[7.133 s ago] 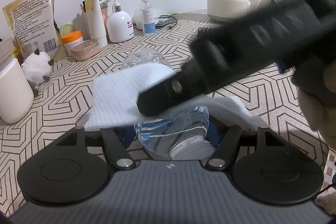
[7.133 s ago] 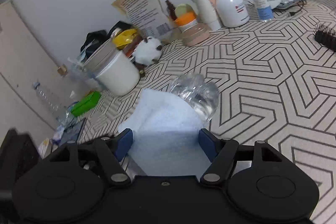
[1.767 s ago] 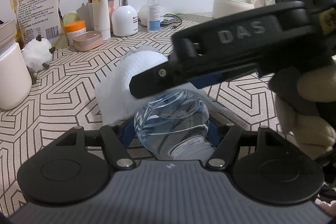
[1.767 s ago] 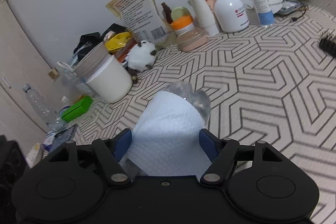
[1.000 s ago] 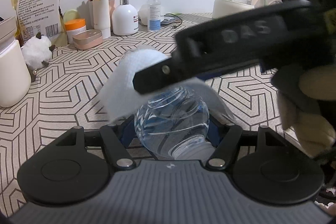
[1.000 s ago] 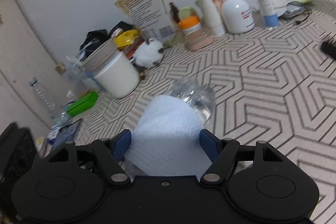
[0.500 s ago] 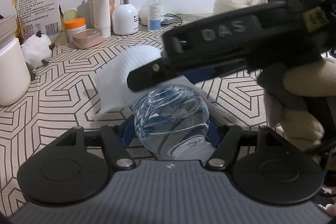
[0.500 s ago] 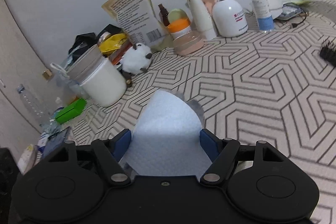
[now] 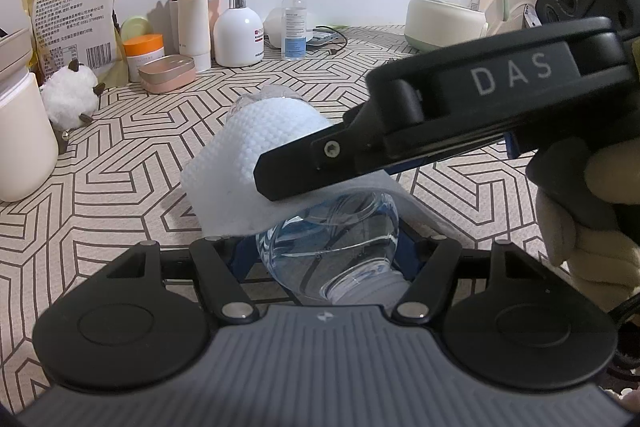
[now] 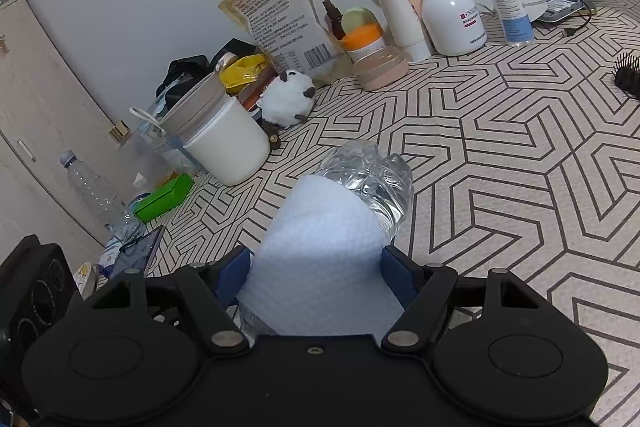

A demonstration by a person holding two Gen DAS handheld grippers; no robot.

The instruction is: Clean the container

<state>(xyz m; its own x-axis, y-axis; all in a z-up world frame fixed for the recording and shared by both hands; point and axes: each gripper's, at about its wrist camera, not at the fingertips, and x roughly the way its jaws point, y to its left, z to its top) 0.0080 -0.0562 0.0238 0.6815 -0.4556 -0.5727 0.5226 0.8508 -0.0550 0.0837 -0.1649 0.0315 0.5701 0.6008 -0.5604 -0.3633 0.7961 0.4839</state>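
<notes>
Left hand-held gripper (image 9: 326, 251) clamps bottle (image 9: 332, 247); right hand-held gripper (image 10: 316, 279) apparently pinches tissue (image 10: 320, 251).

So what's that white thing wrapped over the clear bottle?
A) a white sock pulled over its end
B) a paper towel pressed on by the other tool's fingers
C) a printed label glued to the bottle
B: the dimpled white paper towel drapes loosely over the clear bottle, and the right gripper closes its fingers around it.
</notes>
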